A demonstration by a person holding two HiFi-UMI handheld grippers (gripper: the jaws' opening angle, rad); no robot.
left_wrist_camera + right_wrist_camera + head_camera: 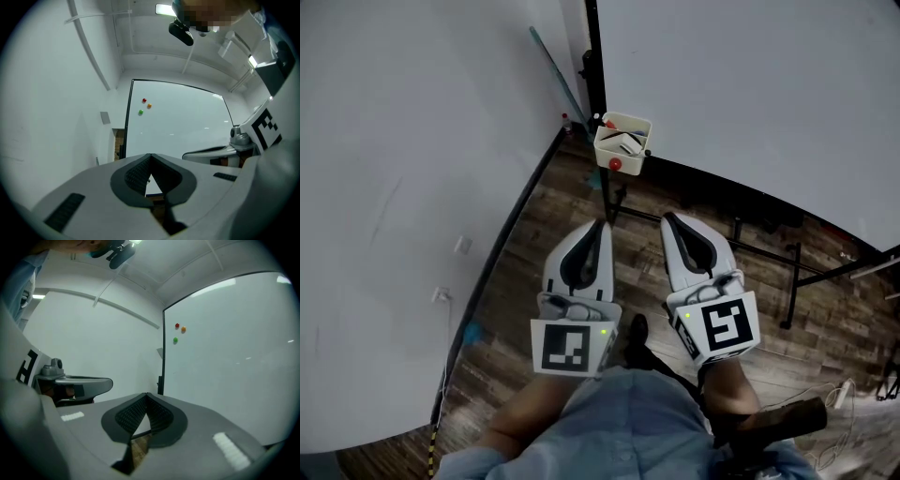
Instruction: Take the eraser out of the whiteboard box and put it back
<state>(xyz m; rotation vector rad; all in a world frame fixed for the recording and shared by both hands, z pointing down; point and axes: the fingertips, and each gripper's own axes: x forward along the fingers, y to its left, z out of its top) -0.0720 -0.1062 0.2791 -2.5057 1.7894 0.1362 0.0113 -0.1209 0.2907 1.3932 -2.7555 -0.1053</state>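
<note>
We hold left tongs point(602, 225) and right tongs point(667, 218) clenched, empty, well short of the cream open-topped whiteboard box point(619, 157) where the pale eraser point(626, 142) lies; we should release one before dipping in from above.

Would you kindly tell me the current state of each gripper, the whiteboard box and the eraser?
Left gripper: shut, empty, short of the box.
Right gripper: shut, empty, beside the left one.
Open-topped cream whiteboard box: mounted at the corner of the white whiteboard, untouched.
Eraser: apparently lying inside the box; too small to be sure.
Red, orange and green round magnets: stuck on the whiteboard.
</note>
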